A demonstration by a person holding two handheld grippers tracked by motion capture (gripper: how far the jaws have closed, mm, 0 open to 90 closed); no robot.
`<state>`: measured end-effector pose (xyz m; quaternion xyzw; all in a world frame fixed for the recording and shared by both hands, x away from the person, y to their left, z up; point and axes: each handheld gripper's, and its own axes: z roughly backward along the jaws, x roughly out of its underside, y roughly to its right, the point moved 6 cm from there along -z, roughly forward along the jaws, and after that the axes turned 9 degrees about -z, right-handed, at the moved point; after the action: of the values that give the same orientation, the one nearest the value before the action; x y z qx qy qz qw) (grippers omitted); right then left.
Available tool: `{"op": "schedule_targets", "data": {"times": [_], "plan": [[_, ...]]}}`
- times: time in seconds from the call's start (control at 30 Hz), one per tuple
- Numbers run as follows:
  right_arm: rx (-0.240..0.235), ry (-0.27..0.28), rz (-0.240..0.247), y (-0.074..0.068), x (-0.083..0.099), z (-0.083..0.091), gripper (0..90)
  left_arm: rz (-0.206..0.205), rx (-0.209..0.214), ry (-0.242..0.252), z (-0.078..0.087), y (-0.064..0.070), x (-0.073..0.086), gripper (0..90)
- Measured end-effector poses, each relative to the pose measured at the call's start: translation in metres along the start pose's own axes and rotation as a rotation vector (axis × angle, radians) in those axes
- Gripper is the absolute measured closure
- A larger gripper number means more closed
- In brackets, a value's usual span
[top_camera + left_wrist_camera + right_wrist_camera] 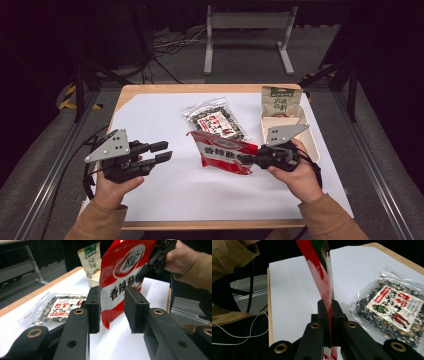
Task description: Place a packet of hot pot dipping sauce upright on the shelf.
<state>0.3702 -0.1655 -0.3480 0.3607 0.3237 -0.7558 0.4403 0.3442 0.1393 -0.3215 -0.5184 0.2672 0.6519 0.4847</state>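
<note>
Right gripper pinches the edge of a red snack bag, its two black jaws pressed together with the bag's thin edge caught between them, as the right gripper view shows plainly. The bag hangs lifted off the white sheet that covers the table, held out toward the middle. Left gripper sits well apart on the other side, jaws spread wide and holding nothing; in the left gripper view the red bag stands beyond that gap, not between the jaws. A clear packet of dark dried mix lies flat just behind the red bag. At the far right a green-topped pouch stands in a cream tray.
</note>
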Motion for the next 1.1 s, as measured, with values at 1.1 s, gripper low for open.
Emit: {"op": "schedule_targets", "data": {"times": [1.1], "plan": [[0.109,0.100,-0.111,0.057,-0.030,0.070,89.6,0.099,-0.071,-0.007,-0.002,-0.024,0.026,63.8]]}}
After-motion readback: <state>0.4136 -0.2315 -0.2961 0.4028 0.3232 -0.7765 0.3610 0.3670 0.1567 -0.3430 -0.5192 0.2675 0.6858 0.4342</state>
